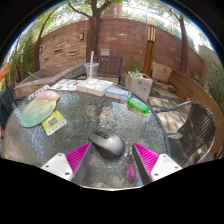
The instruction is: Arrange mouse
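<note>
A dark grey computer mouse lies on a round glass table, just ahead of my fingers and partly between their tips. My gripper is open; its pink pads stand on either side of the mouse's near end with gaps, not pressing on it. A pale green mouse pad lies on the table's far left side.
A yellow card lies near the mouse pad. Books and papers and a green object sit at the table's far side. A metal chair stands to the right. A brick wall and trees stand behind.
</note>
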Demonstrator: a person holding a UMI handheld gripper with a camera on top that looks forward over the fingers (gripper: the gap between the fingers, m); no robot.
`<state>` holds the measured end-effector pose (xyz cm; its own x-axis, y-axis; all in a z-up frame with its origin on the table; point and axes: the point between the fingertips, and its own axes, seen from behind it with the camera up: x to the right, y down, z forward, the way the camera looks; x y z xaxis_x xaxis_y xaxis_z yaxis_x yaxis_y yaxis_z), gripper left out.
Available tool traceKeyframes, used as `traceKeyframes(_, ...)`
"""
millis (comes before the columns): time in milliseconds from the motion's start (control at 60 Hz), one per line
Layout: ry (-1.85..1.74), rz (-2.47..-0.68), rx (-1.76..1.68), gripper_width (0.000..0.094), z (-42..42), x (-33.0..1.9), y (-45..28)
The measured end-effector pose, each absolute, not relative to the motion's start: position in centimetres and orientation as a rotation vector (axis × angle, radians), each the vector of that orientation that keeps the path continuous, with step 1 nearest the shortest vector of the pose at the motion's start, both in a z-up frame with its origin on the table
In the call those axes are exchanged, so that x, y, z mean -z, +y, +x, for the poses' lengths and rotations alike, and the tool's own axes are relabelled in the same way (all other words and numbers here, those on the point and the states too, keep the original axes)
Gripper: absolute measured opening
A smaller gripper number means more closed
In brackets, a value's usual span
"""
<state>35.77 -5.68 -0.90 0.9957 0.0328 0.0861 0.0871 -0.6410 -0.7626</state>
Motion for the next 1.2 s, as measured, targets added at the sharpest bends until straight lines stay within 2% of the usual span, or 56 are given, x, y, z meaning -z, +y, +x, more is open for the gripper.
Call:
traceKeyframes(167, -0.05, -2.253, 0.056, 0.083, 36.2, 1.1, -2.0)
traceKeyframes(233, -0.052, -2.259, 0.027, 0.0755, 35.8, 1.2, -1.1)
traceKeyframes(283, -0.061, -2.266, 0.003, 0.0631, 35.3, 1.5, -0.6)
traceKeyframes(350, -0.087, -2.268, 0.01, 0.0589, 35.2, 1.4, -0.3)
traceKeyframes(467, -0.141, -2.266, 0.032, 0.0454, 34.8, 1.5, -0.2)
traceKeyframes(600, -0.12, -2.287, 0.112, 0.0366, 35.2, 1.3, -0.4)
traceKeyframes(700, -0.037, -2.289, 0.191, 0.0352, 35.7, 0.7, -0.7)
traceKeyframes(767, 0.039, -2.257, 0.25, 0.0353, 36.4, -1.4, -0.4)
traceKeyframes(817, 0.113, -2.209, 0.275, 0.0352, 36.5, -4.2, 0.0)
traceKeyframes(950, 0.301, -1.997, 0.297, 0.0345, 34.4, -16.4, 2.2)
traceKeyframes(1050, 0.328, -1.86, 0.231, 0.0343, 27.9, -23.7, 4.2)
traceKeyframes(1133, 0.283, -1.852, 0.15, 0.0343, 20.9, -24.0, 6.3)
traceKeyframes(1200, 0.237, -1.903, 0.091, 0.0343, 14.4, -20.8, 7.4)
